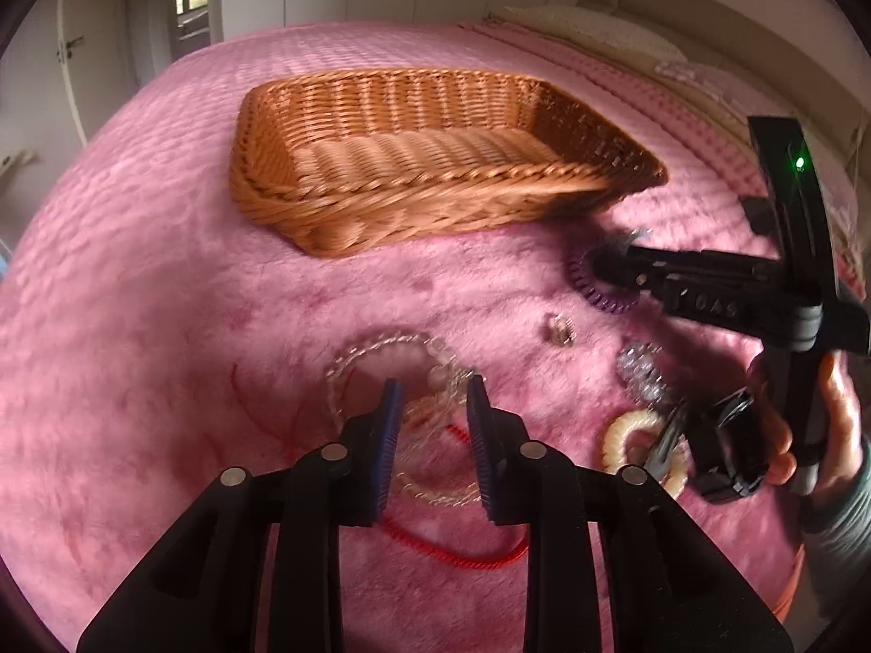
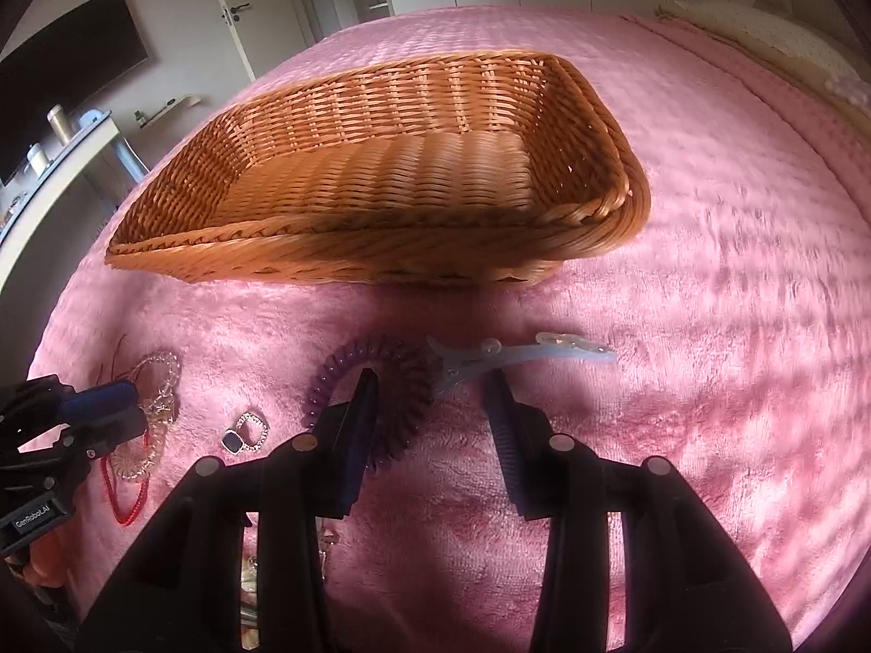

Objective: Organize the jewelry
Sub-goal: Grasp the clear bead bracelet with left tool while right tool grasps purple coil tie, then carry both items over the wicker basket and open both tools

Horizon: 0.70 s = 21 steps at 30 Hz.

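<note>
Pink blanket [image 2: 707,272], tan woven basket [image 2: 381,109], purple coil tie [image 2: 403,381], red cord [image 1: 462,555].

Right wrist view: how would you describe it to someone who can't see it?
An open right gripper hovers over a purple coil hair tie and blue hair clip on a pink blanket, before an empty wicker basket.
</note>
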### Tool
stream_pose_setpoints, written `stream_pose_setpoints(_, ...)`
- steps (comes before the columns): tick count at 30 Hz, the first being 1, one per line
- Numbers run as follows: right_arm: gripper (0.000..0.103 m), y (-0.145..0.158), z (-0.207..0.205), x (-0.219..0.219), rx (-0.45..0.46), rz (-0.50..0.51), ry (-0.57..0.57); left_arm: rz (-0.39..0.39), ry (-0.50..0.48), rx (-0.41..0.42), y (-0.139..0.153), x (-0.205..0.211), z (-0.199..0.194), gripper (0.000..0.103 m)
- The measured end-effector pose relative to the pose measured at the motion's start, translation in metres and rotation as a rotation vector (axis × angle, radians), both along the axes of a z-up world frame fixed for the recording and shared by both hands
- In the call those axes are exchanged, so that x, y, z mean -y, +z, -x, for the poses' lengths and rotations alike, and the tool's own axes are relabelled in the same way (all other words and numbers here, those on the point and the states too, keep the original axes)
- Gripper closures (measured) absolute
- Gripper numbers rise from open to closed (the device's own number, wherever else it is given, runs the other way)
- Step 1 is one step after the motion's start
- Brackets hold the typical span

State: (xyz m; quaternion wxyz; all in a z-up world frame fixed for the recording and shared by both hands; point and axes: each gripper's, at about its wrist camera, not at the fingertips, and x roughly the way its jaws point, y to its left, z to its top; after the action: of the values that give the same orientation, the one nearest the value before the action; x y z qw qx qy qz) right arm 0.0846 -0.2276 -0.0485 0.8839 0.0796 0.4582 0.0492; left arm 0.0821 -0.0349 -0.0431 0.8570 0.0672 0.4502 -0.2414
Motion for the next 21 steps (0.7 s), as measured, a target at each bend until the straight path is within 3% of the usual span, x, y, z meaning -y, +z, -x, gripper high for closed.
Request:
stream_pose_setpoints(1,0.065,-0.001,-0.001,0.002,0.000,0.005,0.002,-0.012,-0.001,0.001,-0.001,-0.001,0.001,0.079)
stream_pose_setpoints(3,0.077,0.000,-0.001,-0.002,0.007,0.036,0.009,-0.035,-0.005,-0.001,-0.003,-0.001,0.001,0.080)
stream_pose_setpoints(5,0.091,0.002,0.002,-0.006,0.017,0.046,0.026,-0.058,-0.006,0.016,-0.003,0.000,0.001,0.093)
stream_pose_setpoints(7,0.092,0.004,0.004,-0.008,0.028,0.053,0.033,-0.061,-0.002,0.024,-0.001,0.000,0.003,0.097)
stream_pose_setpoints(13,0.093,0.014,0.016,-0.002,0.063,0.026,0.036,0.076,-0.018,0.019,0.015,-0.013,0.008,0.097)
stream_pose_setpoints(21,0.094,0.059,0.043,0.000,0.158,0.015,0.052,0.225,-0.053,0.071,0.058,-0.019,0.015,0.097)
